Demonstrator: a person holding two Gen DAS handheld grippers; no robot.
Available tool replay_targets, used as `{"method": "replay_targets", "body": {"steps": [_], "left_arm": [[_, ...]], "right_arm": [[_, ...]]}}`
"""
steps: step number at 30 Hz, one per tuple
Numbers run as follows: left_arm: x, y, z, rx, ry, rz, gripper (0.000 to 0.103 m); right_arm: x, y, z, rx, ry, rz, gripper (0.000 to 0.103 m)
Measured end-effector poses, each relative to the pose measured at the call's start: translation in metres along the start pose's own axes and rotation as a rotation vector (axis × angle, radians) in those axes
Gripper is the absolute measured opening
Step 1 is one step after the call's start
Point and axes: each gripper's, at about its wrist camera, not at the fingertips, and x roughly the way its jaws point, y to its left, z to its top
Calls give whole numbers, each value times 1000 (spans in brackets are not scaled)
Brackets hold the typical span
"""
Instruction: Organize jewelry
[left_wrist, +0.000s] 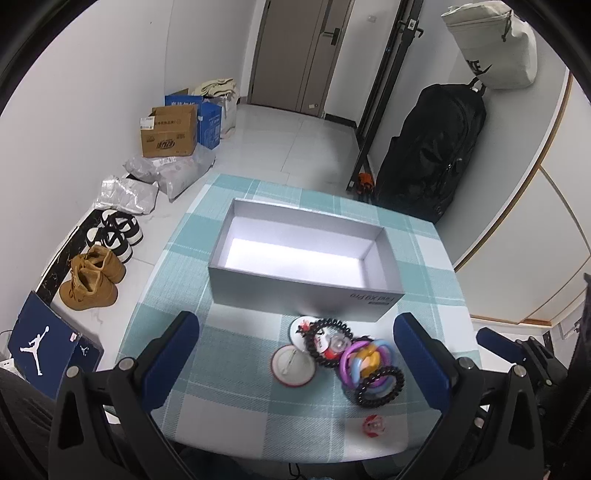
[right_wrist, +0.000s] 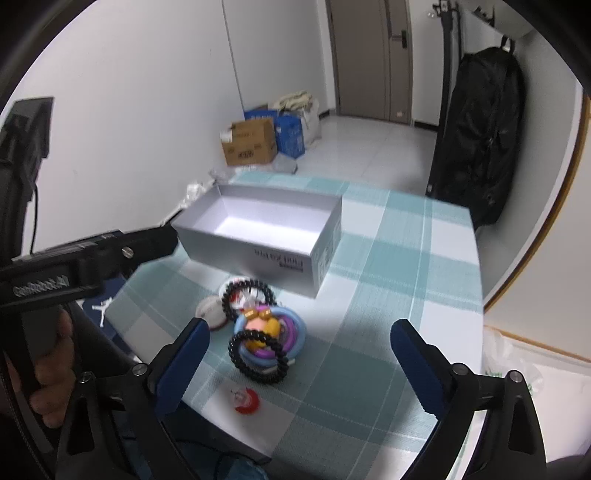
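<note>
Fingers (left_wrist: 421, 354) of both grippers are spread wide and hold nothing. The jewelry pile (left_wrist: 354, 354) lies on the tabletop (left_wrist: 258, 417) at frame centre, just below the open box (left_wrist: 299, 288), likely its destination.

Even indoor light; glare whitens the box floor (left_wrist: 295, 254); fisheye bends edges; right wrist view slightly blurred.

Box (left_wrist: 303, 291): on the tablecloth (left_wrist: 236, 398), ahead of both grippers.
Hair ties (left_wrist: 354, 354): heaped just before the box, between left gripper's (left_wrist: 295, 350) fingers.
Round badge (left_wrist: 291, 365): left of heap.
</note>
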Motion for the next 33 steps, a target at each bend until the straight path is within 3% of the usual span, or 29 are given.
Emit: {"method": "replay_targets", "body": {"steps": [6, 12, 17, 20, 26, 33], "left_arm": [[9, 23, -1, -61, 45, 28, 102], [13, 31, -5, -82, 71, 37, 102], [14, 27, -7, -56, 83, 36, 102], [15, 28, -6, -47, 87, 33, 102], [18, 29, -8, -43, 103, 34, 102], [21, 25, -15, -14, 136, 20, 102]], "right_arm": [[33, 3, -7, -26, 147, -10, 80], [44, 6, -11, -30, 187, 2, 66], [52, 8, -12, -32, 216, 23, 35], [56, 7, -12, -22, 226, 36, 21], [52, -1, -11, 12, 208, 51, 8], [49, -4, -8, 29, 198, 62, 8]]}}
